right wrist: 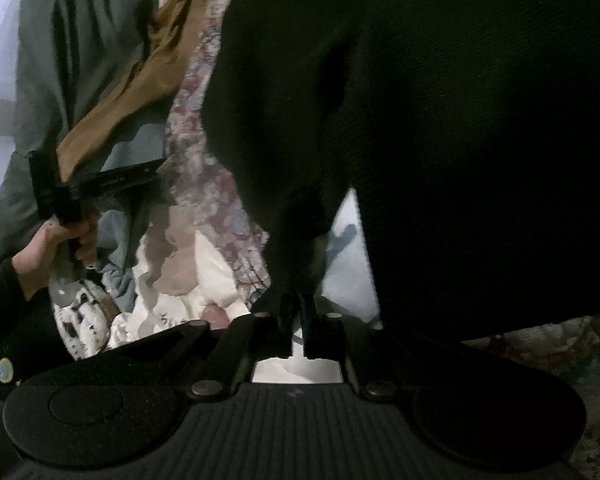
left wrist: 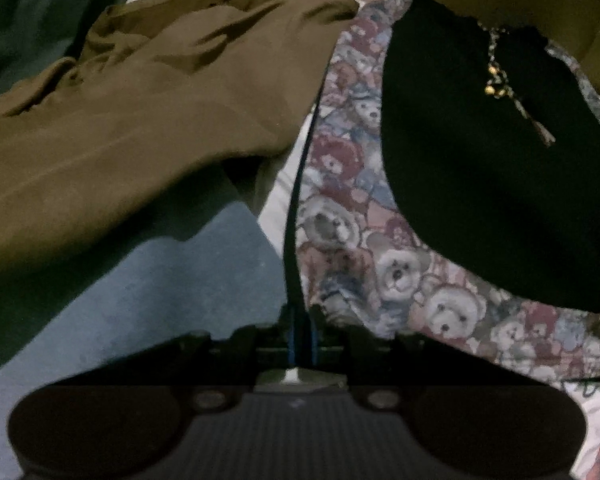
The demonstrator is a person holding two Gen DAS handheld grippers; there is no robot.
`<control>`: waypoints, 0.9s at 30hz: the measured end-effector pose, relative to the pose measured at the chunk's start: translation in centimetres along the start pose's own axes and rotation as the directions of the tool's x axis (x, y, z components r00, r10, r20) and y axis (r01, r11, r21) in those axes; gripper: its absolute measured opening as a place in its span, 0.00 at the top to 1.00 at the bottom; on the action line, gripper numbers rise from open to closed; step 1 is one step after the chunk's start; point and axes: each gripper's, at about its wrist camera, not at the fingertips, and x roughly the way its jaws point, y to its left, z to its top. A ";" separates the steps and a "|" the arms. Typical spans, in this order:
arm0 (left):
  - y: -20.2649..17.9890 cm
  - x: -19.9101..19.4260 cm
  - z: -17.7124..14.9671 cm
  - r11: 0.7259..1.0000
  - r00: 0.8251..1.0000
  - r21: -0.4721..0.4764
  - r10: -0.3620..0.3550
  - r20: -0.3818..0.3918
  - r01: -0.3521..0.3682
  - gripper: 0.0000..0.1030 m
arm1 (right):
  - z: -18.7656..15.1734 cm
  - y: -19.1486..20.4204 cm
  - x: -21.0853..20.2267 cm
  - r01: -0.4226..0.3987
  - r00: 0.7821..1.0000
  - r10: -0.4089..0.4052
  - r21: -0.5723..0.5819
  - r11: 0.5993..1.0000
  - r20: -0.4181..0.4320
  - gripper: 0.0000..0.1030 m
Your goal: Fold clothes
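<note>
The black garment (right wrist: 460, 140), a fine ribbed knit, fills the right wrist view from 12 to 4 o'clock. The right gripper (right wrist: 298, 316) is closed on its lower corner. The brown cloth (left wrist: 140, 120), smooth and creased, lies at 10 o'clock. The teddy-bear fabric (left wrist: 340, 208) has a woven look. The left gripper (left wrist: 302, 336) pinches its dark edge. No writing is readable.

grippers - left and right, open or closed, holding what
left gripper: closed on the black-trimmed edge of the teddy bear print garment.
right gripper: closed on a corner of the black garment.
</note>
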 end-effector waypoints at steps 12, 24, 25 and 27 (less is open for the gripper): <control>3.0 0.5 -0.7 0.973 0.995 -0.212 -0.093 0.018 0.095 0.80 | 0.2 -0.6 1.3 -0.026 1.000 0.027 0.086 0.996 -0.008 0.51; 2.6 2.1 -1.1 0.973 0.997 -0.219 -0.082 -0.009 0.078 0.76 | -0.3 -2.5 2.0 -0.076 0.997 0.077 0.222 0.972 0.003 0.67; 2.6 2.1 -1.2 0.973 0.997 -0.221 -0.076 -0.009 0.072 0.78 | -0.3 -2.4 2.2 -0.080 0.997 0.082 0.225 0.971 0.003 0.67; 2.6 2.1 -1.4 0.973 0.998 -0.222 -0.063 -0.010 0.059 0.92 | -0.3 -2.2 2.7 -0.094 0.995 0.096 0.234 0.968 0.004 0.67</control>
